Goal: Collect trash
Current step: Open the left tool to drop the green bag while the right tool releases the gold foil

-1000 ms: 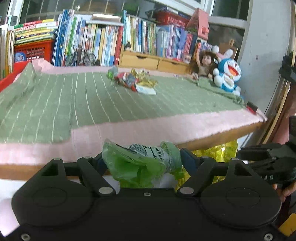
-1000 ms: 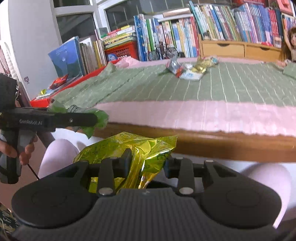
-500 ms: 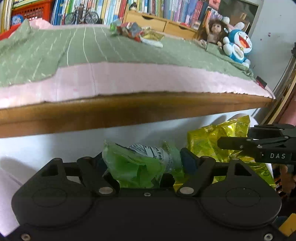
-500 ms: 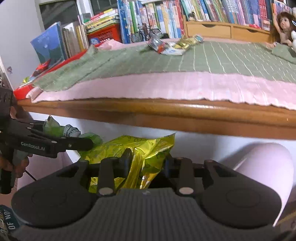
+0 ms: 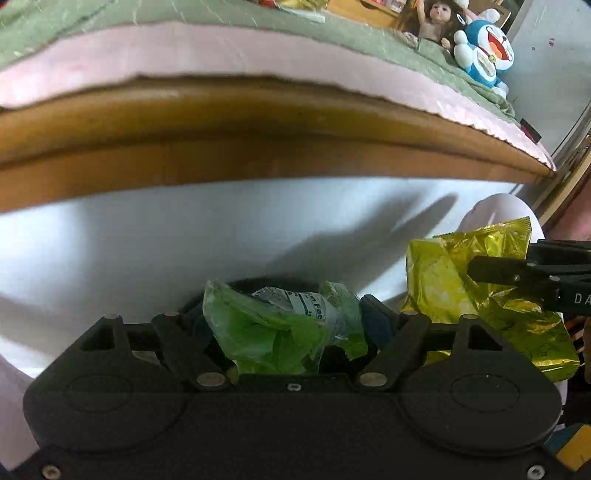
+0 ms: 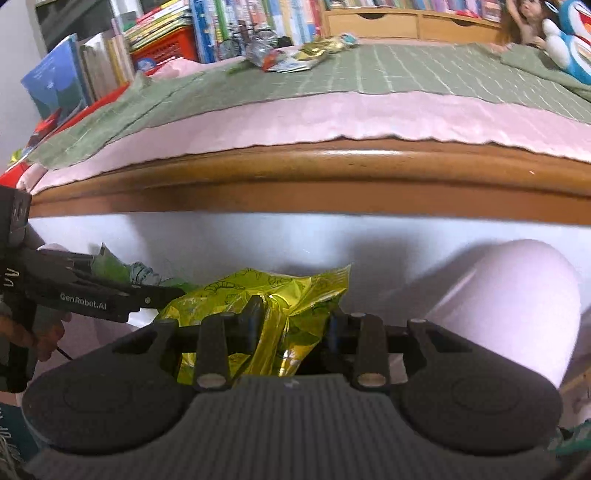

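Note:
My left gripper (image 5: 284,321) is shut on a crumpled green plastic wrapper (image 5: 269,332), held below the wooden bed edge (image 5: 258,147). Behind the wrapper shows a dark round rim, mostly hidden. My right gripper (image 6: 291,321) is shut on a yellow foil snack bag (image 6: 273,295); the same bag (image 5: 443,280) appears at the right of the left wrist view. The left gripper (image 6: 162,295) with the green wrapper (image 6: 110,267) sits just left of the bag. More trash (image 6: 291,57) lies in a small pile far back on the green blanket (image 6: 406,70).
A white panel (image 5: 184,236) runs under the bed frame. The person's pink-clad knee (image 6: 509,295) is at the right. Books (image 6: 236,18), a wooden drawer box (image 6: 402,24), a doll (image 5: 432,22) and a blue plush toy (image 5: 484,55) line the bed's far side.
Both grippers have dropped from bed level to below the wooden edge, still holding their wrappers. The bed surface has risen toward the top of both views.

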Tool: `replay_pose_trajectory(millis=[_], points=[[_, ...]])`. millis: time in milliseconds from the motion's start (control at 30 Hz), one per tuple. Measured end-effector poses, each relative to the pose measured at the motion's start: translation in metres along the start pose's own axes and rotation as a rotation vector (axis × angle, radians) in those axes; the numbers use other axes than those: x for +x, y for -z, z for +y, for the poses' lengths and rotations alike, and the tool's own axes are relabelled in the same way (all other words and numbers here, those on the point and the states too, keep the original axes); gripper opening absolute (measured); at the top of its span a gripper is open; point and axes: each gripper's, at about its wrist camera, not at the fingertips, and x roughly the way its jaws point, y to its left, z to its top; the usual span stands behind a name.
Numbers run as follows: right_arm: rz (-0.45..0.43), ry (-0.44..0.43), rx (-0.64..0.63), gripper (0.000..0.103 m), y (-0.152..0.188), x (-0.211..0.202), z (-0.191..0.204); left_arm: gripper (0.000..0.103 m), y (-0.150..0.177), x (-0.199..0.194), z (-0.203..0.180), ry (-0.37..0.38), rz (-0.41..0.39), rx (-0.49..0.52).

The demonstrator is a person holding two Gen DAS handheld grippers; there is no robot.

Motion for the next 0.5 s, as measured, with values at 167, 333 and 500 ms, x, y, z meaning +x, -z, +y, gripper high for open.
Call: replay_pose_trajectory(millis=[167,333,500], points=[[-0.007,0.008,0.023,0.039,0.0,0.001,-0.002,0.103,-0.004,0.01,0.0,-0.041,0.025,-0.004],[-0.01,-0.019,0.04,0.039,-0.001,0.008,0.001,0.103,-0.007,0.013,0.012,-0.075,0.054,-0.055],[-0.007,-0.036,0.021,0.039,-0.006,0.015,0.009,0.103,-0.008,0.007,0.019,-0.111,0.041,-0.067]])
